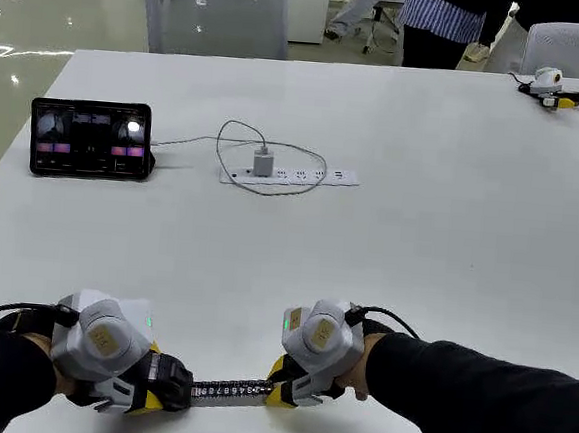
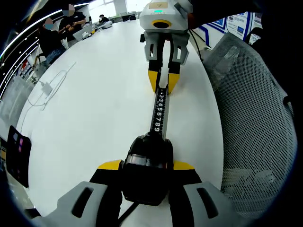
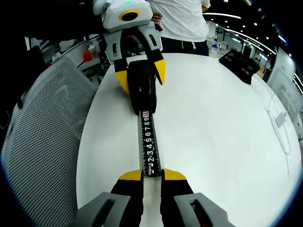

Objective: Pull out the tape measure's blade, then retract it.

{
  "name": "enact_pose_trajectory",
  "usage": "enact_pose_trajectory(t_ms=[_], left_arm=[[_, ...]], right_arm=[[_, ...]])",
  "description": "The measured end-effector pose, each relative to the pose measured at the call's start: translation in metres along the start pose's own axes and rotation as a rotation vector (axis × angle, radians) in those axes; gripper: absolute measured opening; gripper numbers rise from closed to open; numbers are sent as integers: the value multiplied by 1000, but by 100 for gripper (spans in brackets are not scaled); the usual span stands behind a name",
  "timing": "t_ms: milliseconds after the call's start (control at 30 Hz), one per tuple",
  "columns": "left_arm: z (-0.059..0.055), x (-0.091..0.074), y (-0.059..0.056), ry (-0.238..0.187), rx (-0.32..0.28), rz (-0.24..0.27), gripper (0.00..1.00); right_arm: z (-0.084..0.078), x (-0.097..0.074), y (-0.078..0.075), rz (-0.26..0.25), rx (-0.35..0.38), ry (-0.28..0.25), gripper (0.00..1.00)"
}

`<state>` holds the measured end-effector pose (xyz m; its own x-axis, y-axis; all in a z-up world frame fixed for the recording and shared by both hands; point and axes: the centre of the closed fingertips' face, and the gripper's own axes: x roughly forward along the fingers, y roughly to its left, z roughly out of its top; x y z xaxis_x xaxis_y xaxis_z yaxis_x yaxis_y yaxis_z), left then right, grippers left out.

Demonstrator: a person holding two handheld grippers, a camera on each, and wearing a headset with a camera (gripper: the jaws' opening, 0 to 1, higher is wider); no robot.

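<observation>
Right now the tape measure (image 2: 147, 163) lies at the near edge of the white worktop (image 1: 417, 247). Its black case is clamped between the yellow-tipped jaws of the left hand-held gripper (image 1: 164, 385), which are spread just as wide as the case. A short stretch of blade (image 3: 148, 146), printed with numbers, runs straight out of the case to the right hand-held gripper (image 3: 151, 176). That one's jaws are almost closed and pinch the blade's free end. The two face each other along the blade, low over the worktop. Farther back on the left stands a tablet (image 1: 90, 139) with a lit screen. To its right lies a power strip (image 1: 293, 175) with a charger (image 1: 263, 162) plugged in and a looped cable (image 1: 219, 149). A mesh chair (image 2: 255, 118) stands by the worktop's near edge.
</observation>
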<state>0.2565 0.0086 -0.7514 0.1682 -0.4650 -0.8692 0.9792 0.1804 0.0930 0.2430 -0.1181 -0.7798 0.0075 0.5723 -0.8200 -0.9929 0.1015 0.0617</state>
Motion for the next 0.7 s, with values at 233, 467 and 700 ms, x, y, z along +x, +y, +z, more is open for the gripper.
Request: enact_pose_trajectory(t_ms=[233,467,700], left_arm=[[-1,0,1,2,1,-2,32],[-1,0,1,-1,1,-2,32],[0,0,1,-3,2,-4,32]], right_arm=[[-7,-5,0,-5,8,4,9],[-14,-10,-2,-7,14,6,9],[-18,-13,-2,-10,23,4,9]])
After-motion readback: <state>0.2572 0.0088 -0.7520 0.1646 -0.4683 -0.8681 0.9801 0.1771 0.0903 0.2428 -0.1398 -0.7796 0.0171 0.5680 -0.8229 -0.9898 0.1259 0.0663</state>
